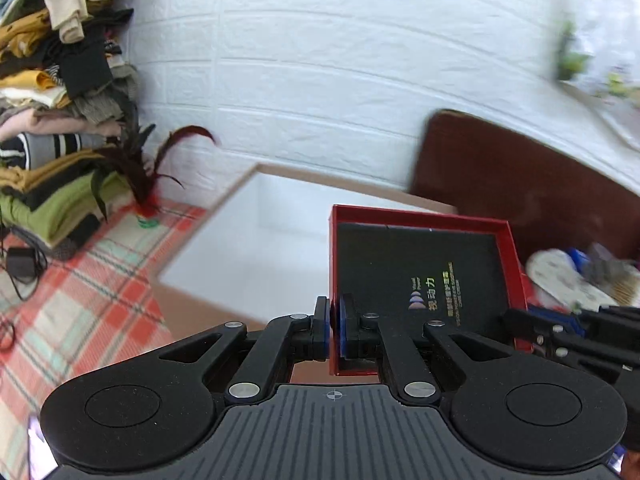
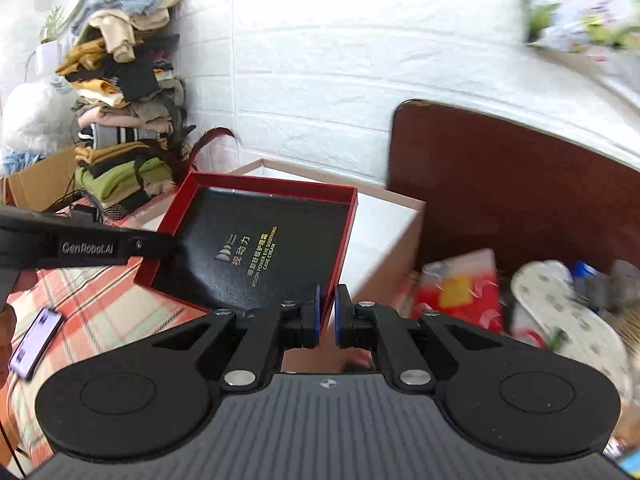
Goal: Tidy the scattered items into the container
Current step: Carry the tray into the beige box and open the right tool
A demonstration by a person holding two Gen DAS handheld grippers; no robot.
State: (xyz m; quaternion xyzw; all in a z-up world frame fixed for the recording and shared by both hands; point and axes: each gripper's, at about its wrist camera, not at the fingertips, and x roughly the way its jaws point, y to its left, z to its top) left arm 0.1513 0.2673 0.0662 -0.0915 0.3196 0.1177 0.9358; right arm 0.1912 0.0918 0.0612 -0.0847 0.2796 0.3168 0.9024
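Note:
A flat red box (image 1: 424,272) with a black lining and gold lettering is held in the air between both grippers. My left gripper (image 1: 335,330) is shut on its left wall. My right gripper (image 2: 327,316) is shut on its right wall; the red box (image 2: 256,244) shows there too, tilted above the container. The container is a large open cardboard box with a white inside (image 1: 256,248), also in the right wrist view (image 2: 380,232). The left gripper's arm (image 2: 80,246) reaches in from the left.
A tall pile of folded clothes (image 1: 60,120) stands at the left, with a feather toy (image 1: 148,200) on the plaid cloth (image 1: 80,300). A dark wooden headboard (image 2: 520,184) stands at the right. Scattered packets (image 2: 460,288) and a patterned slipper (image 2: 560,308) lie below it. A phone (image 2: 36,340) lies at the left.

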